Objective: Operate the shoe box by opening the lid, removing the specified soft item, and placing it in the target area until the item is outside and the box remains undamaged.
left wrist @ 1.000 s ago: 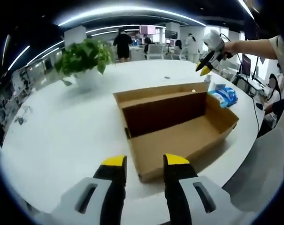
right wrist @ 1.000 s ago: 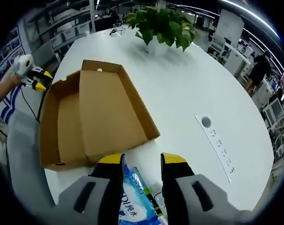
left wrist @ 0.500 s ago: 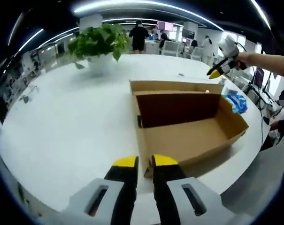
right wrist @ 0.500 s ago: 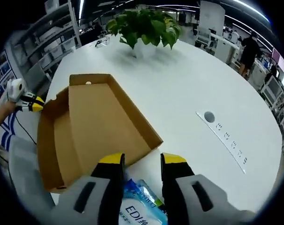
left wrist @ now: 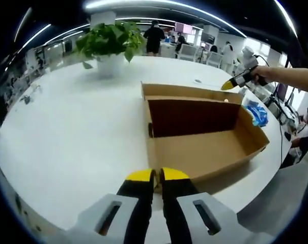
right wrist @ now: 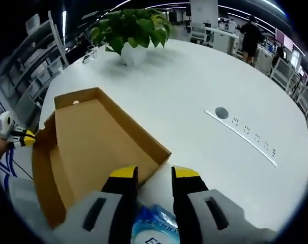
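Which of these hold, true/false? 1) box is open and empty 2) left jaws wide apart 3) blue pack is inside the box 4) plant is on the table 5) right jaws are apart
1) True. The shoe box is open, and its inside looks bare.
2) False. The left gripper has its jaws nearly together, close to the box's near wall.
3) False. The blue pack lies on the white table outside the box, under the right gripper.
4) True. The potted plant stands on the table beyond the box.
5) True. The right jaws stand apart, with the pack below them.

blue pack cut off by btm edge, label unreadable
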Available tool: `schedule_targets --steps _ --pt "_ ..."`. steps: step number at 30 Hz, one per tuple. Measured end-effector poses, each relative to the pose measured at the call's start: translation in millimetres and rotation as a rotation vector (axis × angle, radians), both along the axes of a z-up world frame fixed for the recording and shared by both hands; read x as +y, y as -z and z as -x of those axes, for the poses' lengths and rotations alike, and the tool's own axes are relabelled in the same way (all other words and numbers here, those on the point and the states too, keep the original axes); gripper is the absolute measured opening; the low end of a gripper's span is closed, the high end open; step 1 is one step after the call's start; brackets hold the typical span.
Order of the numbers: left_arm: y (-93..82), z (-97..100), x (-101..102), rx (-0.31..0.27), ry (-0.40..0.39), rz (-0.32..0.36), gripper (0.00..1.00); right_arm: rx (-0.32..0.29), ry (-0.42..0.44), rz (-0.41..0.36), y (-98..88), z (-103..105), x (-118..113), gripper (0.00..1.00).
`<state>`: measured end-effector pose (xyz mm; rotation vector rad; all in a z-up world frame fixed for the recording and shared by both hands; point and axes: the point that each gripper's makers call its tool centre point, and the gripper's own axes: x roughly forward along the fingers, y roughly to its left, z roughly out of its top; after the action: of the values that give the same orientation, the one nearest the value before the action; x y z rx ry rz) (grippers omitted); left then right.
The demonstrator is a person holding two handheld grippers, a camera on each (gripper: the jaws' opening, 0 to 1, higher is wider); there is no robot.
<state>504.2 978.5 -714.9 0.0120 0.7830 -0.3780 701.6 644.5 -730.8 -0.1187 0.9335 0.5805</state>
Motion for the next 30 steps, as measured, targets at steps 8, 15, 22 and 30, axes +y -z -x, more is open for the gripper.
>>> schedule_targets --steps 8,15,22,30 --pt "0.3 0.1 -0.2 0.002 0.002 -0.008 0.02 0.081 0.095 -0.052 14.9 1.8 3.1 0.21" --pt "0.2 -0.4 0.6 -0.002 -0.006 0.002 0.02 0.179 0.202 -0.094 26.7 6.9 8.8 0.13" --pt "0.4 -0.8 0.4 0.001 -0.009 0.007 0.01 0.188 0.26 -0.065 27.5 8.4 8.3 0.07" --pt "0.9 -0.8 0.1 0.006 -0.011 0.015 0.01 0.191 0.323 -0.068 18.3 9.5 6.6 0.05"
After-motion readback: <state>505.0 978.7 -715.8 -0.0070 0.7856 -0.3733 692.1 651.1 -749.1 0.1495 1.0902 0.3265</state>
